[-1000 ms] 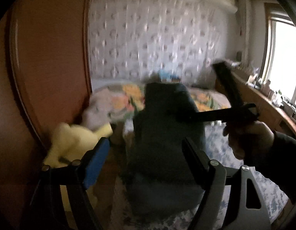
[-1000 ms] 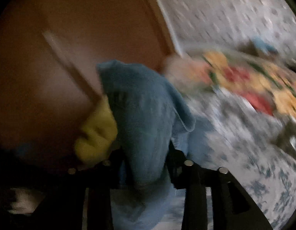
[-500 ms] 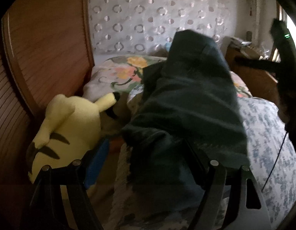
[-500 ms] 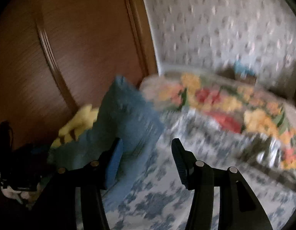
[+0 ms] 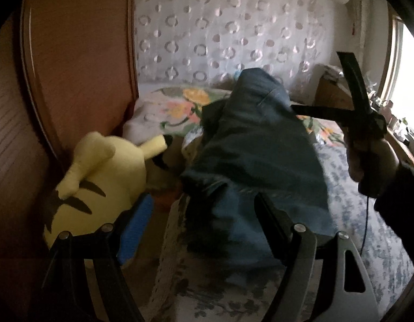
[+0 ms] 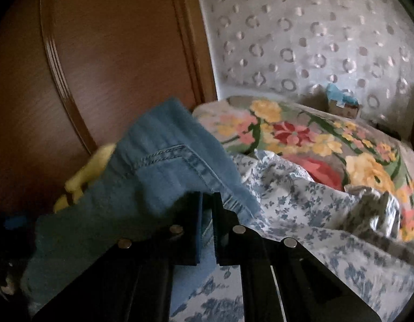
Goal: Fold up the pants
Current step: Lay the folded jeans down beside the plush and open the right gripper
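The blue denim pants (image 5: 260, 155) lie bunched in a raised heap on the bed near its left edge. My left gripper (image 5: 204, 214) is open, its jaws wide apart, with the near end of the pants between and over the right finger. In the right wrist view the pants (image 6: 158, 177) rise at the left, and my right gripper (image 6: 207, 209) is shut on their stitched edge. The right gripper's handle and the hand on it also show in the left wrist view (image 5: 368, 126).
A yellow plush toy (image 5: 105, 182) lies between the bed and the brown wooden wardrobe (image 5: 73, 67) at the left. The bed has a blue floral sheet (image 6: 314, 228) and a flowered blanket (image 6: 327, 145). A lace curtain (image 5: 233, 32) hangs behind. A window (image 5: 408, 75) is right.
My right gripper was open half a second ago and is now shut on the pants' edge. The pants heap has sunk a little lower on the bed.
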Action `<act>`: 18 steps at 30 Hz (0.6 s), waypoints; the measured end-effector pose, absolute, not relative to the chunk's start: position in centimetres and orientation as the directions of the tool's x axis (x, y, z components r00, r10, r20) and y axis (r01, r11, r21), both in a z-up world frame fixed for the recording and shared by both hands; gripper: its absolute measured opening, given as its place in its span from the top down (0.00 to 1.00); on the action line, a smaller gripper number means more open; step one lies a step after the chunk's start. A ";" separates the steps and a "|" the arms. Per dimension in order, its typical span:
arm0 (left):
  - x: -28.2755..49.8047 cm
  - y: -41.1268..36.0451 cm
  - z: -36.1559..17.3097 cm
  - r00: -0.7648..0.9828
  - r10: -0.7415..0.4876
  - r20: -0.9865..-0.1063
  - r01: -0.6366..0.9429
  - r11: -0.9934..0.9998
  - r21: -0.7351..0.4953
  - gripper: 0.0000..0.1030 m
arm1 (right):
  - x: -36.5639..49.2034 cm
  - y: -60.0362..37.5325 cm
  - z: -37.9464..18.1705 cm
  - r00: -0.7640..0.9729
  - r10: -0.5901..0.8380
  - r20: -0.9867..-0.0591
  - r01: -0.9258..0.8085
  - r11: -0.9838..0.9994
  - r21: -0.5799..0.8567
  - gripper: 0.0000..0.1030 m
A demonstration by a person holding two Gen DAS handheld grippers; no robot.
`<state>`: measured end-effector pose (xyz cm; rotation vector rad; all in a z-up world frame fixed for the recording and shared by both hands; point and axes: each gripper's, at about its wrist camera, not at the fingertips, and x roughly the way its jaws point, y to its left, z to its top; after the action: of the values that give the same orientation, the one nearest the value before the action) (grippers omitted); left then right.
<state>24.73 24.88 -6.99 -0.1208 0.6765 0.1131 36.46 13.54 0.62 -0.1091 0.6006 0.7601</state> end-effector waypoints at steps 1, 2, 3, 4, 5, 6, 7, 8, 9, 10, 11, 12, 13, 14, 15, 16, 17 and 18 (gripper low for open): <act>24.4 24.5 -6.5 0.783 0.059 -0.619 -0.136 0.988 -0.077 0.23 | 36.0 13.7 0.8 0.568 0.627 -0.533 -0.679 0.723 0.126 0.93; 24.2 24.2 -6.1 0.790 0.054 -0.611 -0.129 0.989 -0.079 0.23 | 35.3 13.6 1.0 0.565 0.639 -0.522 -0.688 0.714 0.130 0.92; 23.9 23.7 -5.6 0.798 0.050 -0.601 -0.122 0.989 -0.079 0.23 | 34.3 13.4 0.7 0.564 0.645 -0.516 -0.693 0.709 0.129 0.92; 23.7 23.3 -5.2 0.802 0.048 -0.596 -0.117 0.990 -0.077 0.23 | 33.4 13.0 0.4 0.563 0.647 -0.514 -0.697 0.706 0.125 0.92; 23.5 22.9 -4.9 0.807 0.045 -0.588 -0.110 0.991 -0.074 0.23 | 32.1 12.6 0.6 0.565 0.650 -0.508 -0.703 0.702 0.115 0.92; 23.3 22.5 -4.6 0.812 0.043 -0.583 -0.103 0.992 -0.070 0.23 | 31.3 12.1 0.5 0.567 0.652 -0.503 -0.707 0.699 0.108 0.92; 23.1 22.0 -4.2 0.815 0.041 -0.577 -0.098 0.993 -0.067 0.23 | 30.4 11.4 0.4 0.567 0.654 -0.502 -0.712 0.695 0.102 0.92; 22.8 21.6 -3.9 0.819 0.039 -0.572 -0.092 0.994 -0.065 0.23 | 29.1 11.0 0.5 0.567 0.656 -0.498 -0.716 0.692 0.096 0.92; 22.7 21.3 -3.7 0.821 0.037 -0.570 -0.090 0.994 -0.064 0.23 | 28.1 10.4 0.7 0.567 0.659 -0.494 -0.719 0.689 0.094 0.92; 22.4 20.9 -3.5 0.824 0.036 -0.565 -0.087 0.994 -0.063 0.22 | 26.8 9.5 1.0 0.570 0.659 -0.490 -0.718 0.690 0.092 0.92; 22.3 20.7 -3.3 0.826 0.035 -0.563 -0.085 0.994 -0.064 0.22 | 25.5 8.9 1.0 0.573 0.661 -0.485 -0.718 0.690 0.092 0.92; 22.1 20.5 -3.2 0.827 0.033 -0.561 -0.083 0.995 -0.064 0.21 | 24.4 8.3 1.2 0.573 0.661 -0.484 -0.718 0.690 0.092 0.92; 22.0 20.2 -3.0 0.828 0.031 -0.559 -0.080 0.995 -0.064 0.20 | 22.7 7.6 1.6 0.577 0.659 -0.482 -0.715 0.693 0.090 0.92; 21.8 20.0 -2.8 0.829 0.029 -0.558 -0.079 0.995 -0.065 0.20 | 21.1 7.0 1.9 0.582 0.654 -0.483 -0.712 0.697 0.085 0.92; 21.7 19.7 -2.7 0.830 0.027 -0.557 -0.076 0.995 -0.065 0.18 | 20.2 6.6 2.0 0.588 0.649 -0.482 -0.708 0.701 0.081 0.90; 21.5 19.4 -2.5 0.832 0.025 -0.554 -0.072 0.995 -0.064 0.16 | 19.2 6.1 2.0 0.594 0.646 -0.480 -0.706 0.704 0.075 0.88; 21.3 19.2 -2.4 0.835 0.020 -0.551 -0.066 0.996 -0.064 0.16 | 18.2 5.7 2.2 0.601 0.641 -0.478 -0.702 0.709 0.070 0.83; 21.1 18.9 -2.2 0.837 0.010 -0.548 -0.053 0.997 -0.064 0.15 | 16.9 5.1 2.5 0.606 0.638 -0.474 -0.698 0.713 0.069 0.75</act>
<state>21.09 18.88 -2.24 -0.0777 0.5789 0.0334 16.94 5.09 2.50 -0.1281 0.4968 0.7749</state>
